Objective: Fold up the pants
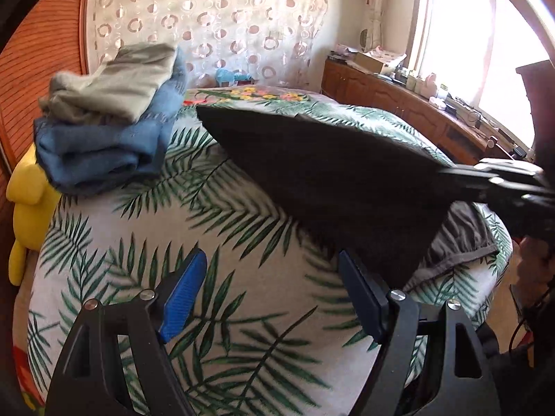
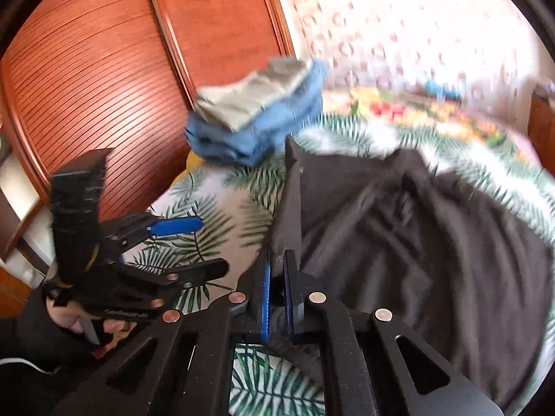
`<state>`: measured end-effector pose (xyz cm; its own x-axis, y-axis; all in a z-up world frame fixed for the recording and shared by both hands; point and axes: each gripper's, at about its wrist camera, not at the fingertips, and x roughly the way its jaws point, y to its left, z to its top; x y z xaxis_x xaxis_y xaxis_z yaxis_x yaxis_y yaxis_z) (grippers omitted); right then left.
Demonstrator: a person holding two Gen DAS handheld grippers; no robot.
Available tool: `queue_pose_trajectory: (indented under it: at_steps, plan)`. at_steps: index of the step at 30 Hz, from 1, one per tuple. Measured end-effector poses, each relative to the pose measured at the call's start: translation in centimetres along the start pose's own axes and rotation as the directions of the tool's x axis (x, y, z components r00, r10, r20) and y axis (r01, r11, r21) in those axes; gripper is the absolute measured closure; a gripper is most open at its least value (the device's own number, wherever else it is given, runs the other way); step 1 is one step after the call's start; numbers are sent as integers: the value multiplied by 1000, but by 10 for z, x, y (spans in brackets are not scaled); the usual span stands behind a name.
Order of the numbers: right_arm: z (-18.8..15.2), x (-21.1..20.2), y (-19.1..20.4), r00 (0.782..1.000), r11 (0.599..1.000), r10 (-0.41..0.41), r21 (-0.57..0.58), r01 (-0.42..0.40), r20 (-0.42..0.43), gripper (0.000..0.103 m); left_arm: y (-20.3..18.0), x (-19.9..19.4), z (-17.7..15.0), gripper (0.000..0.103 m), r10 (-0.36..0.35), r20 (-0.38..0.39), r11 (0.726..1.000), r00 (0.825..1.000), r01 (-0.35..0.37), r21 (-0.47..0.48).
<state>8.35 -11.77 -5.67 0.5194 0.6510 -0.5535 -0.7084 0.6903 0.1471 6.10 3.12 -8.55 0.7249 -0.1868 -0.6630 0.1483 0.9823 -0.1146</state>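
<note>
While the black pants lie spread over the leaf-print bed, the right gripper has its jaws clamped on a raised fold of them, lifting that edge off the bed. Nearer the bed's front edge, the left gripper hangs with jaws wide apart, empty. Folded clothes sit stacked further back on the bed.

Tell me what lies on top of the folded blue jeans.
A folded grey garment lies on the blue jeans, covering most of their top. Whether anything is tucked between them is hidden.
</note>
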Motion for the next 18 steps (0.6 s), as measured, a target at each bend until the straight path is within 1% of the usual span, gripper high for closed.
queue_pose_trajectory:
  at_steps: [4, 5, 7, 9, 14, 15, 18]
  plan:
    - [-1, -33, -1, 993, 994, -96, -51, 99, 62, 97, -14, 3, 15, 24, -15, 16, 999, 1000, 15, 30]
    - [-2, -39, -3, 990, 990, -125, -57, 129, 71, 97, -19, 4, 19, 24, -22, 20, 999, 1000, 21, 40]
    - [-5, -47, -10, 984, 985, -160, -53, 165, 80, 97, -29, 8, 26, 24, -33, 23, 997, 999, 31, 65]
    - [-10, -54, -18, 976, 978, -200, -43, 204, 84, 97, -39, 12, 33, 24, -45, 24, 995, 999, 43, 90]
    - [-27, -67, -40, 946, 949, -314, -7, 316, 83, 97, -63, 27, 41, 24, -78, -1, 987, 997, 77, 140]
    - [-31, -77, -40, 943, 946, -323, 6, 324, 77, 97, -67, 30, 42, 24, -88, -11, 985, 996, 89, 145]
    - [-48, -81, -54, 935, 936, -351, 51, 348, 51, 97, -79, 39, 44, 24, -106, -35, 981, 994, 110, 157]
